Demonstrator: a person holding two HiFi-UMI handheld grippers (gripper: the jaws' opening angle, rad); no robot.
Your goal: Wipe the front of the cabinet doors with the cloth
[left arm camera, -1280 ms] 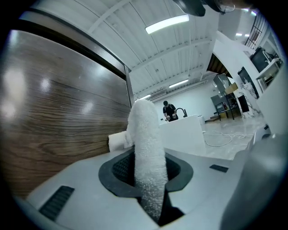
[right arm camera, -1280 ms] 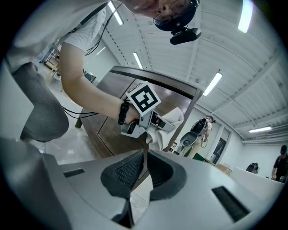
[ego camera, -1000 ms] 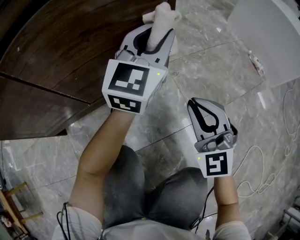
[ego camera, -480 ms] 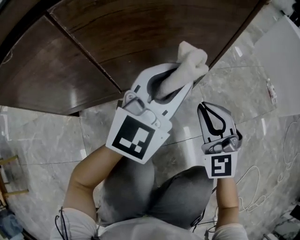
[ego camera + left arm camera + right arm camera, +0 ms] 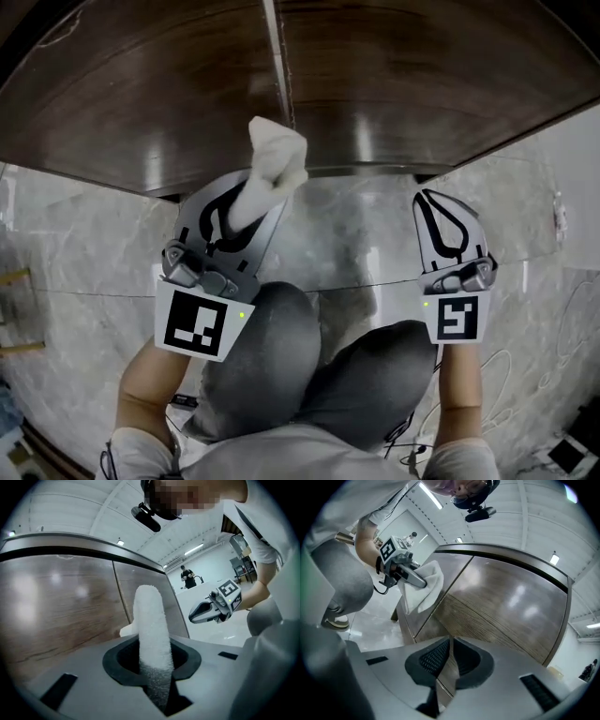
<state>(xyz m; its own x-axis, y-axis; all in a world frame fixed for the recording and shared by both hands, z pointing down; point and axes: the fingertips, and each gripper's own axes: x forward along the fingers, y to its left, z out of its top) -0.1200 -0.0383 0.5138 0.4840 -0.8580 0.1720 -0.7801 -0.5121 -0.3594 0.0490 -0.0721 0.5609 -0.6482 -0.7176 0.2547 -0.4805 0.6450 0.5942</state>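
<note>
While the left gripper (image 5: 246,204) clamps the cloth (image 5: 275,157), the right gripper (image 5: 433,199) sits with jaws together, nothing between them.

Nearest: the person's knees in grey trousers (image 5: 281,366), crouched over grey marble floor tiles (image 5: 84,244). Grippers side by side, well apart, both aimed at the cabinet. Cloth white, bunched into a roll; long axis runs along the left jaws and out past them, free end pointing at the cabinet doors (image 5: 403,84), low down, just left of the seam (image 5: 278,66) between the two. Contact with the wood cannot be told. Doors dark wood grain, glossy, with lamp reflections. Beyond: a white panelled ceiling with strip lights (image 5: 193,551); a distant person (image 5: 188,576) standing.
</note>
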